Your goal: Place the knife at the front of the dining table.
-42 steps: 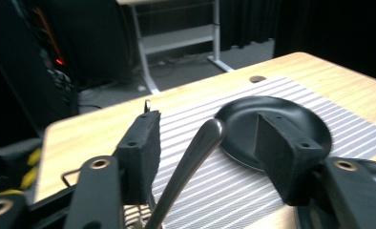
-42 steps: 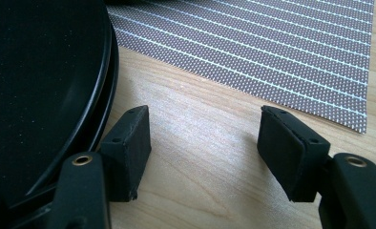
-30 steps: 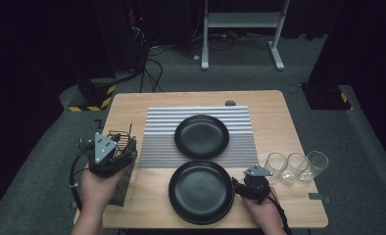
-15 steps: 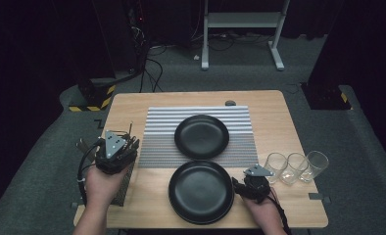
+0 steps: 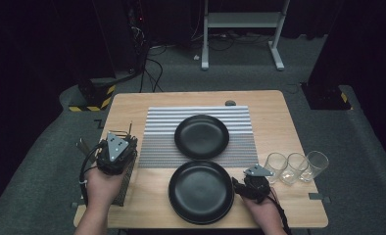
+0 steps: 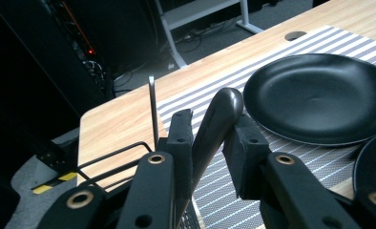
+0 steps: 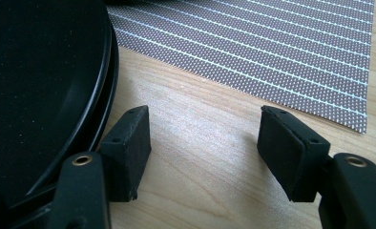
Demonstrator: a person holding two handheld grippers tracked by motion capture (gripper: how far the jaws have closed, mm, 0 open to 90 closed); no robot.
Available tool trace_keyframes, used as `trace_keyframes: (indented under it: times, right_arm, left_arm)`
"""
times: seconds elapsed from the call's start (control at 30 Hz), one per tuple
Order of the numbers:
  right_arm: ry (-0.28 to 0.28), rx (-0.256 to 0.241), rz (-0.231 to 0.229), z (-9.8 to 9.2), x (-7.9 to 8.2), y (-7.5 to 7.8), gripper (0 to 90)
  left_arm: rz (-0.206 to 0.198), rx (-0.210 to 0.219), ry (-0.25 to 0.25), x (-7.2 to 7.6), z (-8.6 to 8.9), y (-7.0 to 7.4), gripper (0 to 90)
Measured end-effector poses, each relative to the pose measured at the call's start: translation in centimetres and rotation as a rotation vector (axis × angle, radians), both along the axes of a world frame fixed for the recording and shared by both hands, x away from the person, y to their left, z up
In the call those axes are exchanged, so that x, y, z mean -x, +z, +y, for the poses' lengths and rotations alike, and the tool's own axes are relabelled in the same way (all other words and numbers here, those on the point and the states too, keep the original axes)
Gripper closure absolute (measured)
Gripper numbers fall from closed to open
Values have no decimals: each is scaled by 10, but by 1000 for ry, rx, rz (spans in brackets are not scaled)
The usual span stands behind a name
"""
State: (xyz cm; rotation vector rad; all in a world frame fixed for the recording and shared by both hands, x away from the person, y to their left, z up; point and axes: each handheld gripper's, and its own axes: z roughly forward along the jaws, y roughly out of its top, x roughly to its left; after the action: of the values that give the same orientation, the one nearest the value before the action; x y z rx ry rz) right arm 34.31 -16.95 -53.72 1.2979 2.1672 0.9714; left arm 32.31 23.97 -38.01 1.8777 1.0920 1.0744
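Left gripper [image 5: 116, 152]: held over the wire basket [image 5: 125, 183] at the left edge of the table [image 5: 269, 105], jaws clamped on a dark rounded handle [image 6: 219, 119] that stands up between them; in the left gripper view the handle's tip rises just past the pads. What the handle belongs to is hidden below the jaws. A thin metal rod [image 6: 152, 112] of the basket stands upright just left of the jaws.

Right gripper [image 5: 252, 182]: low over bare wood at the near right, jaws apart with nothing between them. Its left pad sits just beside the rim of the near plate [image 5: 201, 191]; whether it touches, the right gripper view does not settle.

Open room: a strip of bare wood between the near plate and the three glasses [image 5: 294, 166], which stand in a row close to the right edge. The far plate [image 5: 202, 136] rests on the striped mat [image 5: 240, 147], its rim near that of the near plate. The near plate reaches close to the table's near edge.

Change from half a second earlier: the left gripper has drawn a little nearer and tipped its grey plate upward. The right gripper, plates and glasses have stayed put.
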Motion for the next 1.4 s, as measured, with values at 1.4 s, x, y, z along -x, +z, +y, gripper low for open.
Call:
trace_keyframes:
  times: [1.4]
  right_arm:
    - [-1, 1, 0, 0, 0, 0, 356]
  left_arm:
    - [-169, 224, 89, 31, 51, 9, 824]
